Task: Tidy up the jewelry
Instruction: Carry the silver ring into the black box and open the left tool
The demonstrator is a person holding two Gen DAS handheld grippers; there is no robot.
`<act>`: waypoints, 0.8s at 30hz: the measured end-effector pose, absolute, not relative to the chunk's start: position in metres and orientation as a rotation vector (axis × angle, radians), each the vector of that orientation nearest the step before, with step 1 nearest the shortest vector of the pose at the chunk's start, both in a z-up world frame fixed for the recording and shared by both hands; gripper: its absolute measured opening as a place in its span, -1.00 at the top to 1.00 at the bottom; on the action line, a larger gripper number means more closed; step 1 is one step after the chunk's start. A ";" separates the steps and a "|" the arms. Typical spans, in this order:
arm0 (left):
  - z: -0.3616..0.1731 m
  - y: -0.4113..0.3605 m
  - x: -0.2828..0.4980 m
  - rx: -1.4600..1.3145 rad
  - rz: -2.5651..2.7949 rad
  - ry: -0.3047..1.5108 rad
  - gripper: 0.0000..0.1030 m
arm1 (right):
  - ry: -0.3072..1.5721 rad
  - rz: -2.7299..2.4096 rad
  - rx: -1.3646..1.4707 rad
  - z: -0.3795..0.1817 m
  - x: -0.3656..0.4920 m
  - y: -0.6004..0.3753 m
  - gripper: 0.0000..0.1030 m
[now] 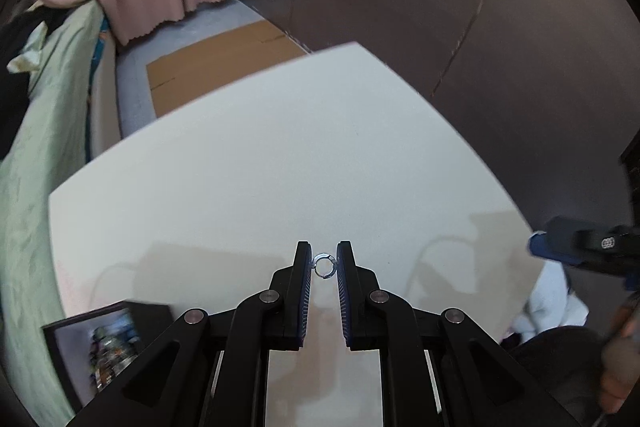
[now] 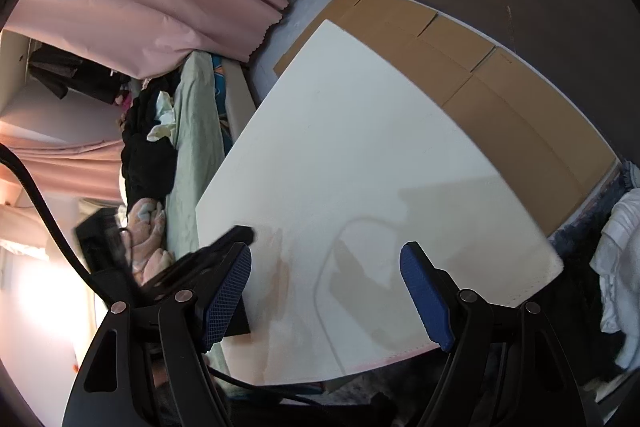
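1. Your left gripper (image 1: 324,259) is pinching a small silver ring (image 1: 324,265) right at its fingertips; the ring is facing the camera flat, hoop upright between the pads, held above the near part of the white table (image 1: 280,155).
2. The jewelry box (image 1: 100,343) is sitting at the table's near left corner, down and left of those fingers, so you are carrying toward it; its contents are blurred.
3. Your right gripper (image 2: 326,291) is hanging spread wide and empty over the table's near edge, farther from the box.
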State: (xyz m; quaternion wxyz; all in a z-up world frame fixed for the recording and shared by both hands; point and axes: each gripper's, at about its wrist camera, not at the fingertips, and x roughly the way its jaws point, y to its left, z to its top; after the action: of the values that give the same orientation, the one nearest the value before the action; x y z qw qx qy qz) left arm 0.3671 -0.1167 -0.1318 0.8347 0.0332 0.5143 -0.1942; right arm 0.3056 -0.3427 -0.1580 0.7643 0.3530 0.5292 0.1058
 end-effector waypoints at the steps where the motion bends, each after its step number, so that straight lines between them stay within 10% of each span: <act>1: -0.127 -0.111 0.365 0.062 -0.403 1.081 0.74 | 1.152 0.233 0.767 -0.158 0.307 -0.342 -0.50; 24: -0.090 0.022 0.324 -0.082 -0.164 1.004 0.74 | 1.021 0.361 0.658 -0.126 0.309 -0.270 -0.51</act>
State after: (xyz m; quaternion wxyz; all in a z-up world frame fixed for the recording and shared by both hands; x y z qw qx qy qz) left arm 0.3241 0.0224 -0.0904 0.8725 -0.0391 0.4807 -0.0783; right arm 0.3094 -0.2696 -0.1259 0.8058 0.3076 0.4771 0.1686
